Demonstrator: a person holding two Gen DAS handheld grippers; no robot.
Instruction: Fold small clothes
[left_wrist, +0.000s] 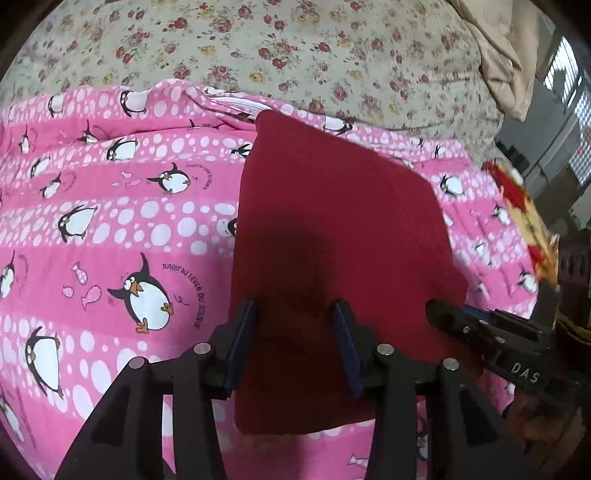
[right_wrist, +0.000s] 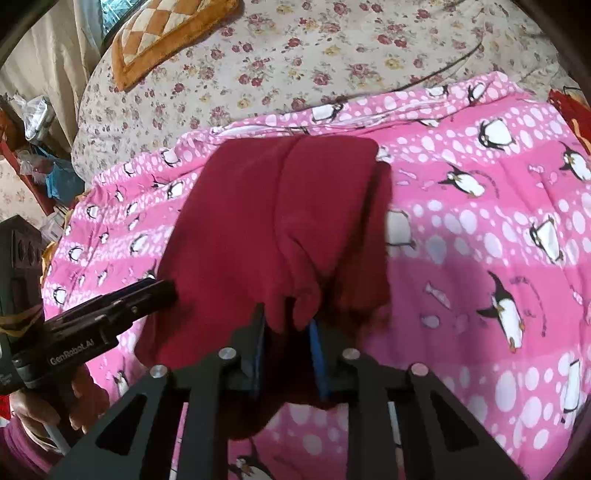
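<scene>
A dark red garment (left_wrist: 332, 229) lies on a pink penguin-print blanket (left_wrist: 110, 221). My left gripper (left_wrist: 295, 314) hovers over its near end with jaws apart and nothing between them. My right gripper (right_wrist: 288, 325) is shut on a bunched near edge of the red garment (right_wrist: 277, 221), which drapes away from it across the blanket (right_wrist: 480, 240). The right gripper also shows at the right of the left wrist view (left_wrist: 461, 325), at the garment's right edge. The left gripper shows at the left of the right wrist view (right_wrist: 147, 295), by the garment's left edge.
A floral bedsheet (left_wrist: 295, 48) lies beyond the blanket. A checked orange cushion (right_wrist: 166, 33) sits at the far left. A red and yellow cloth (left_wrist: 524, 214) lies at the blanket's right edge. Clutter and a shelf (right_wrist: 33, 147) stand beside the bed.
</scene>
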